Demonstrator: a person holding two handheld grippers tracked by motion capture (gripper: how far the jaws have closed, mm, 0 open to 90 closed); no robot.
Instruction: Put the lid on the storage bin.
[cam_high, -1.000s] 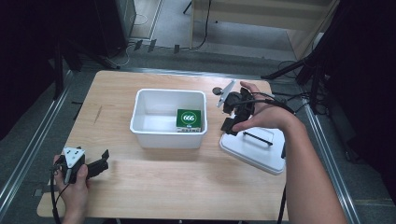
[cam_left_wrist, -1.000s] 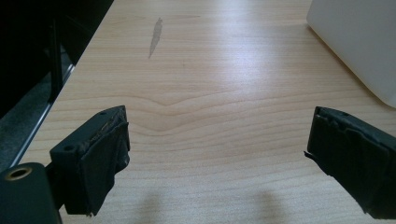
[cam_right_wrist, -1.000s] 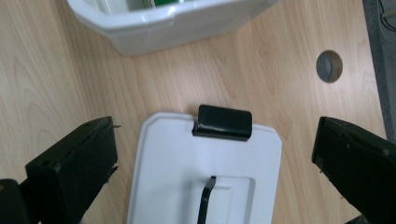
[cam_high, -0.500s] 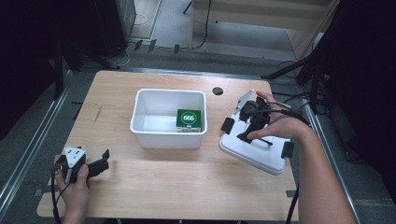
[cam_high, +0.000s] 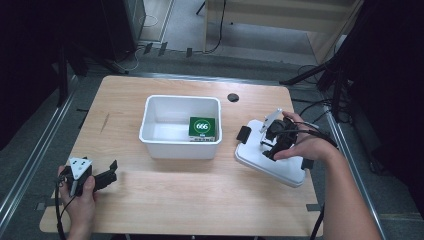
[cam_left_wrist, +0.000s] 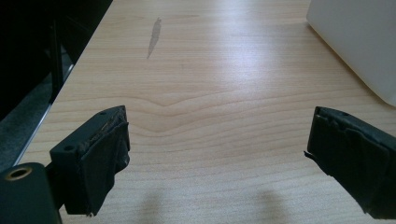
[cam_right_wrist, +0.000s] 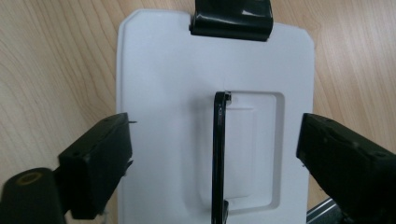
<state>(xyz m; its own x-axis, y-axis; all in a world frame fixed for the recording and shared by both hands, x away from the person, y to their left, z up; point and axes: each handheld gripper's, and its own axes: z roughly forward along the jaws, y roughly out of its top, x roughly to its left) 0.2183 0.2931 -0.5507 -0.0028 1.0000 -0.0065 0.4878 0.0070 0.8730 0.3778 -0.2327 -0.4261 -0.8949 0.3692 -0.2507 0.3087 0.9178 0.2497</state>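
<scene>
This looks like a lab or recording workroom. A bare wooden counter (cam_high: 200, 200) stands between metal rails (cam_high: 30, 165) on a grey floor (cam_high: 250, 30), with black stands (cam_high: 340, 75) and loose cables (cam_high: 135, 55) beyond its far edge and dark curtaining (cam_high: 30, 65) at both sides.

left gripper (cam_high: 111, 171) lower left of high view, jaws wide apart, hand (cam_high: 82, 197) low | right gripper (cam_high: 270, 142) right of centre, jaws spread, forearm from lower right
</scene>
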